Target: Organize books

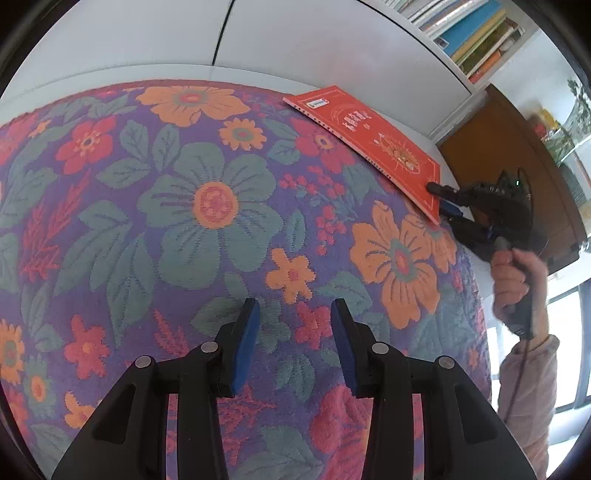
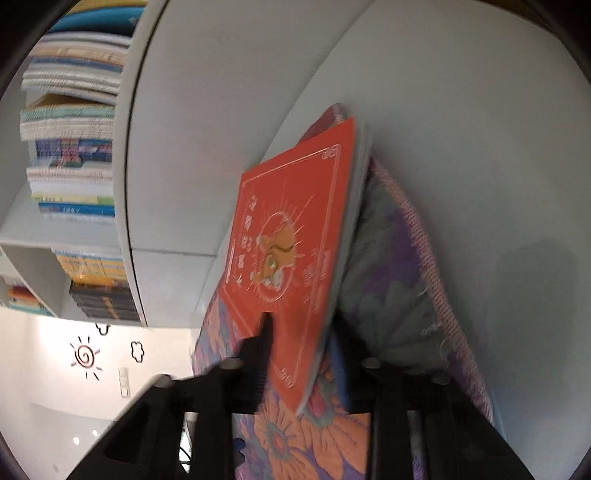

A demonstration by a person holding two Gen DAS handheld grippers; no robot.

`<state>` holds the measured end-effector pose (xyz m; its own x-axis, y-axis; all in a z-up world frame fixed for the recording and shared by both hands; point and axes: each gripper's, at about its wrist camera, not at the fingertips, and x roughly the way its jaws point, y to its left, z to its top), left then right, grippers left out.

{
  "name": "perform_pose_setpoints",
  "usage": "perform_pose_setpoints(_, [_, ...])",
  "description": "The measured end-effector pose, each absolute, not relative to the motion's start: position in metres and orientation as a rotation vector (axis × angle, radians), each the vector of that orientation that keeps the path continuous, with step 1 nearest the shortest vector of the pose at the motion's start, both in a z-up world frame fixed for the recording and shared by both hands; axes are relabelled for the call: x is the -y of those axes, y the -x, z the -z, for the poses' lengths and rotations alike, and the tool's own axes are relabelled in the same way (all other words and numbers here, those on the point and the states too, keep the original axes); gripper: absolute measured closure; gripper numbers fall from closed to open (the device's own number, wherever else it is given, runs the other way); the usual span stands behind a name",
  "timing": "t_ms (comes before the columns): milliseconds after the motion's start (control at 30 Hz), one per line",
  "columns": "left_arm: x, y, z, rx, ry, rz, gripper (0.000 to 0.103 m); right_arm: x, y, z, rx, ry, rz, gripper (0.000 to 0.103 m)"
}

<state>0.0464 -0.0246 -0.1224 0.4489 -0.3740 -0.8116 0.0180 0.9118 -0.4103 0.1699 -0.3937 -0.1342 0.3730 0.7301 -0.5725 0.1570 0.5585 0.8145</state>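
Observation:
A red book (image 1: 369,133) with a gold sun design lies on the floral cloth (image 1: 214,199) near its far right edge, close to the white cabinet. My right gripper (image 1: 441,199) grips the book's near corner. In the right wrist view the red book (image 2: 295,221) fills the middle, and the right gripper (image 2: 301,332) is shut on it, one finger on the cover and the other under it. My left gripper (image 1: 295,306) hovers over the cloth with its blue pads apart and nothing between them.
A white shelf unit holds rows of books (image 1: 476,33) at the upper right, seen as stacked books (image 2: 70,147) in the right wrist view. White cabinet panels (image 1: 314,48) back the cloth. A person's hand (image 1: 513,273) holds the right gripper. A brown wooden board (image 1: 509,147) stands beyond it.

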Motion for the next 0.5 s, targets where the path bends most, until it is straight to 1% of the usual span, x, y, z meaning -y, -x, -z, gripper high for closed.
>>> perform_pose_setpoints(100, [0.022,-0.045,0.12,-1.085,0.362,0.236,0.066,0.389,-0.162,0.132,-1.112,-0.925,-0.46,0.091])
perform_pose_setpoints(200, [0.02,-0.041,0.117,-1.081,0.361,0.236,0.066,0.365,-0.151,0.129,-1.133,-0.914,-0.586,0.094])
perform_pose_setpoints(267, [0.018,-0.036,0.113,-1.077,0.366,0.232,0.066,0.343,-0.137,0.128,-1.155,-0.882,-0.619,0.095])
perform_pose_setpoints(500, [0.011,-0.001,0.086,-1.04,0.334,0.227,0.066,0.291,-0.072,0.121,-1.134,-0.82,-0.634,0.095])
